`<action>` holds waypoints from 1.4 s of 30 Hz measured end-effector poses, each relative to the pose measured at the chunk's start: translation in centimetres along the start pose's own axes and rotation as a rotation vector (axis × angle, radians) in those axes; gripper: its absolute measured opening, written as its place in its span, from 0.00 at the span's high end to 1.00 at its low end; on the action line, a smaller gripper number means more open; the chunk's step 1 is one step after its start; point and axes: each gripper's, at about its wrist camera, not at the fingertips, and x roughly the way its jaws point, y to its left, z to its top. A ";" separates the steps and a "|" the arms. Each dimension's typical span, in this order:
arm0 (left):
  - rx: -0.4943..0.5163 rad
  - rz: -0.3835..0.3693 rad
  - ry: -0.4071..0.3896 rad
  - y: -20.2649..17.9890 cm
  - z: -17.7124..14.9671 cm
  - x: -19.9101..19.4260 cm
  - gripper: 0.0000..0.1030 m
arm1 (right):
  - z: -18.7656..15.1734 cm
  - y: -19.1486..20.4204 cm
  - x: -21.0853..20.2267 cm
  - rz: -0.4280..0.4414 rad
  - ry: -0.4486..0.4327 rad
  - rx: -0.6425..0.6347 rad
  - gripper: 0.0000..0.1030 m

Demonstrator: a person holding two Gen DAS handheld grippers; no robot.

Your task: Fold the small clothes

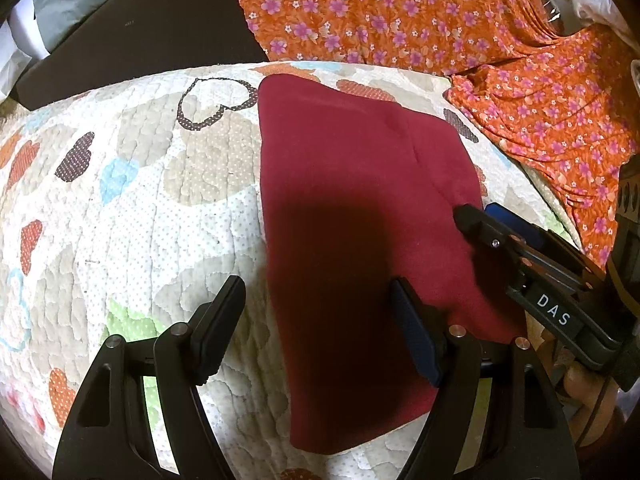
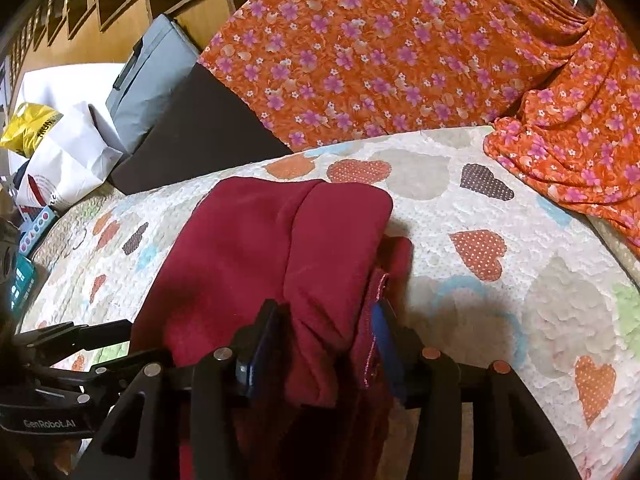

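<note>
A: Where was the garment [image 1: 360, 208]?

B: It lay on the quilt [image 1: 140, 200], a dark red piece already doubled over into a long panel, with the orange floral cloth [image 1: 400, 12] bunched beyond it and apart from it.

A: And the grippers?

B: The left gripper [image 1: 320, 320] hung with its jaws spread wide and nothing between them; one finger stood over the quilt, the other over the red panel's near part. The right gripper [image 2: 326, 340] was at the garment's right edge. A fold of red fabric and a hem sat between its fingers, but the jaws looked parted around it, not pinching, so I read that as loose rather than a grip.

A: How would it handle?

B: Soft and limp, I judged, light enough to lift by a corner. The fabric looked thick and a bit fuzzy, so likely not slippery, though layers could slide apart if only the top one were caught.

A: Where to take hold?

B: At the edge, pinching all layers together near a corner, one gripper at each end of the same side, so the fold stayed even.
</note>
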 end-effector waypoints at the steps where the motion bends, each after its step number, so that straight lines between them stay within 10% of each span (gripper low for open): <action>1: 0.000 -0.002 0.000 0.0 0.0 0.0 0.27 | 0.0 0.0 0.0 -0.001 -0.001 -0.003 0.54; 18: -0.040 -0.068 0.020 0.5 0.3 0.1 0.25 | 0.1 -0.1 0.0 -0.002 -0.007 -0.005 0.53; 23: -0.094 -0.165 0.021 1.7 1.4 -0.2 0.20 | 0.3 -1.0 -0.1 0.023 0.005 0.038 0.28; 42: -0.095 -0.217 0.078 1.7 2.5 2.6 0.20 | -0.3 -3.8 3.3 0.164 0.145 0.244 0.28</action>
